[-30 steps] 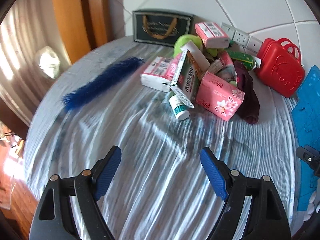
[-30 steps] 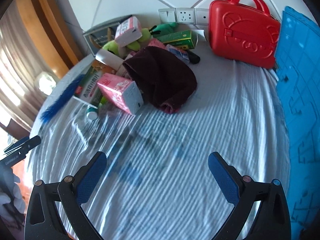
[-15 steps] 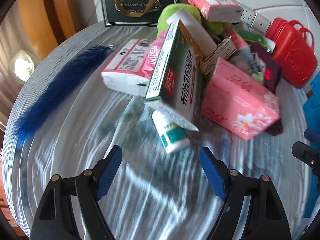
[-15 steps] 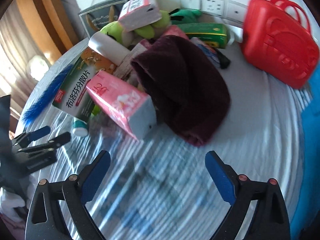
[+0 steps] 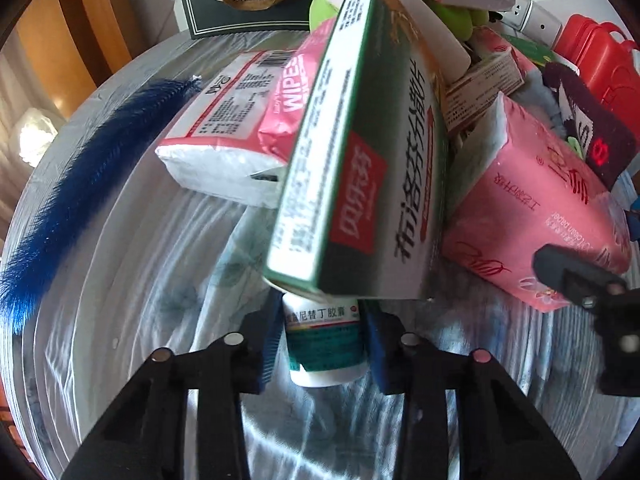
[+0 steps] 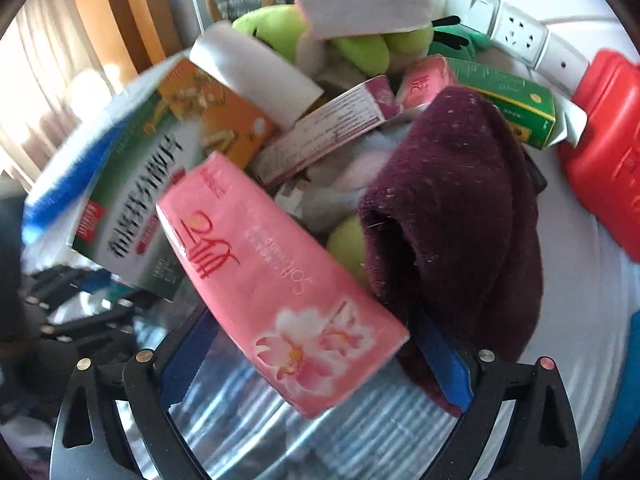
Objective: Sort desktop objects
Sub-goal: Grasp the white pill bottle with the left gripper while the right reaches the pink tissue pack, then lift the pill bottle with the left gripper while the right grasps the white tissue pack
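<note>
Sorting has barely begun: my left gripper (image 5: 322, 340) has just closed on the small medicine bottle (image 5: 324, 344), my right gripper (image 6: 316, 360) has been narrowing, jaws wide around the pink tissue pack (image 6: 280, 292), and the pile (image 6: 360, 120) is unsorted.

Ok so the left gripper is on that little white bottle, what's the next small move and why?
Probably draw the white bottle straight back toward you before lifting. The left gripper has just closed on it, pads on both sides, but the green medicine box leans over its top, so a straight lift would likely tip the pile.
</note>
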Motion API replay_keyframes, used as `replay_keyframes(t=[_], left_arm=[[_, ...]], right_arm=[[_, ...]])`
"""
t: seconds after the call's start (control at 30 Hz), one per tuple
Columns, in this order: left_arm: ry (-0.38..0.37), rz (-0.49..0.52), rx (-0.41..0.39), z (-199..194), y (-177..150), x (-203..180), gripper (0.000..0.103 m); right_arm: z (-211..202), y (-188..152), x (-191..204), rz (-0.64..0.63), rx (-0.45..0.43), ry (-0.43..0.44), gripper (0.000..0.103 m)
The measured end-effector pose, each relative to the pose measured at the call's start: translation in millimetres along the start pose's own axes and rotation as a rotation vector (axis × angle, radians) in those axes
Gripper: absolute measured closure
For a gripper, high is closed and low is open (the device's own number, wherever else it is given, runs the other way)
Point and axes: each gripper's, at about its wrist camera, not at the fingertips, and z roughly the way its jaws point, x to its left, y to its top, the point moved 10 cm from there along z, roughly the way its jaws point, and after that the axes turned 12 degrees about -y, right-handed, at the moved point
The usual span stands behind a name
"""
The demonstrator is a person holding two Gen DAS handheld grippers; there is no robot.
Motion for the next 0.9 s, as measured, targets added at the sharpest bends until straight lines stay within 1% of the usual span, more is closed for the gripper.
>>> replay_keyframes(t=[0.07,0.1,0.17,0.2,0.23,0.3,0.33,0.37,0.43,0.47,0.5,0.57,0.63,0.9], left_arm=[[0.002,0.0,0.002,-4,-6,3,0.069],[0.003,-0.002,0.004,-6,-11,4,0.069],[0.004,-0.011,0.005,-11,-19,7,0.069],[0.005,-0.013,0.001,-13,-23,9,0.069],[0.006,-0.011,-0.002,-14,-24,10,0.069],[0.007,-0.012,-0.005,-14,-25,10,0.069],[0.009,-0.01,-0.005,-14,-25,10,0.069],[0.009,-0.01,-0.01,-14,-25,10,0.069],[0.006,-0.008,-0.024,-15,-25,10,0.069],[0.005,-0.006,-0.033,-15,-26,10,0.069],[0.004,-0.004,-0.04,-16,-26,10,0.069],[0.002,-0.002,-0.05,-16,-26,9,0.069],[0.003,-0.006,-0.057,-16,-25,10,0.069],[0.013,-0.01,-0.072,-16,-23,10,0.069]], right_arm=[[-3,-8,5,-0.035,0.0,-0.025,0.023],[-5,-14,7,-0.044,0.009,-0.025,0.024],[-7,-28,11,-0.045,0.037,0.011,0.026],[-6,-38,15,-0.037,0.062,0.052,0.026],[-4,-45,18,-0.041,0.077,0.072,0.026],[9,-54,20,-0.059,0.091,0.055,0.026],[14,-56,20,-0.055,0.099,0.055,0.023],[17,-53,19,-0.036,0.075,0.06,0.021],[20,-49,18,-0.026,0.035,0.055,0.01],[22,-49,19,-0.018,0.026,0.064,0.0],[23,-48,20,-0.014,0.006,0.063,0.0],[23,-46,22,-0.02,-0.067,0.019,0.0],[20,-46,22,0.018,-0.142,0.013,0.0],[23,-32,26,-0.001,-0.143,0.022,0.0]])
